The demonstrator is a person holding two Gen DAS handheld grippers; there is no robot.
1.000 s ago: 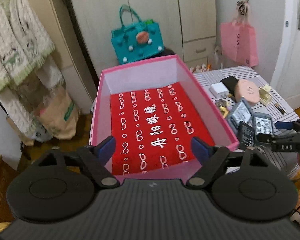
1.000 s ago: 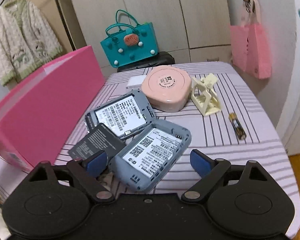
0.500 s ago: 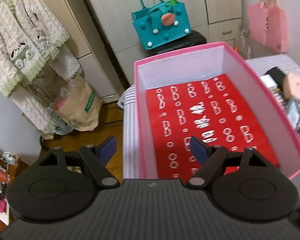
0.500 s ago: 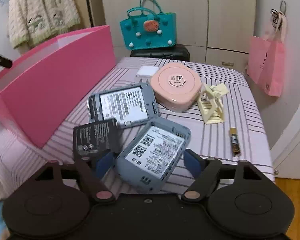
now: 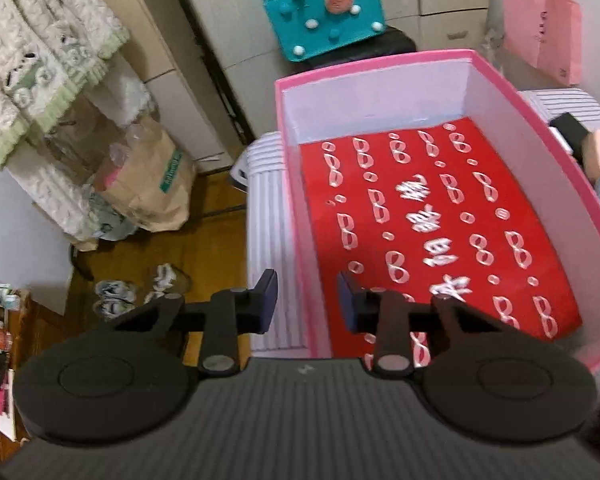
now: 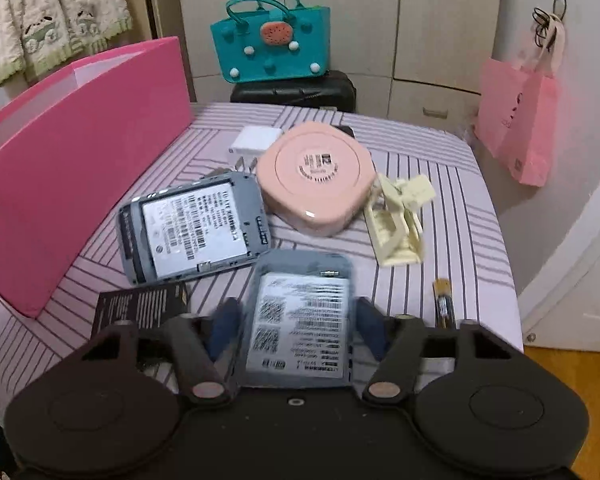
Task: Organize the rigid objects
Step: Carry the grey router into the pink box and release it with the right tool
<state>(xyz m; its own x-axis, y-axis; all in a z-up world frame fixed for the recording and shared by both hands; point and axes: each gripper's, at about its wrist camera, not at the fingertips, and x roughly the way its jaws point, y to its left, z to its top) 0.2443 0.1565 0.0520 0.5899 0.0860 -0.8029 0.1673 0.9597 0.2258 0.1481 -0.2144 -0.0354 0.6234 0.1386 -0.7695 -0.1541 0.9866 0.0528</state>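
Turned lengthwise since earlier — grey device [image 6: 302, 322] clenched by right hand-held gripper [image 6: 296, 330]; left [image 5: 307, 300] released.

Soft, even indoor light, no hard shadows or glare. Both fisheye views bend straight lines at the edges. Motion blur smears the grey device [image 6: 300, 316] between the right tongs [image 6: 296, 330].

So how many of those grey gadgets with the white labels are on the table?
2. One grey gadget lies beside the pink box; the other grey gadget sits between the right gripper fingers. None visible elsewhere, though some may be hidden.
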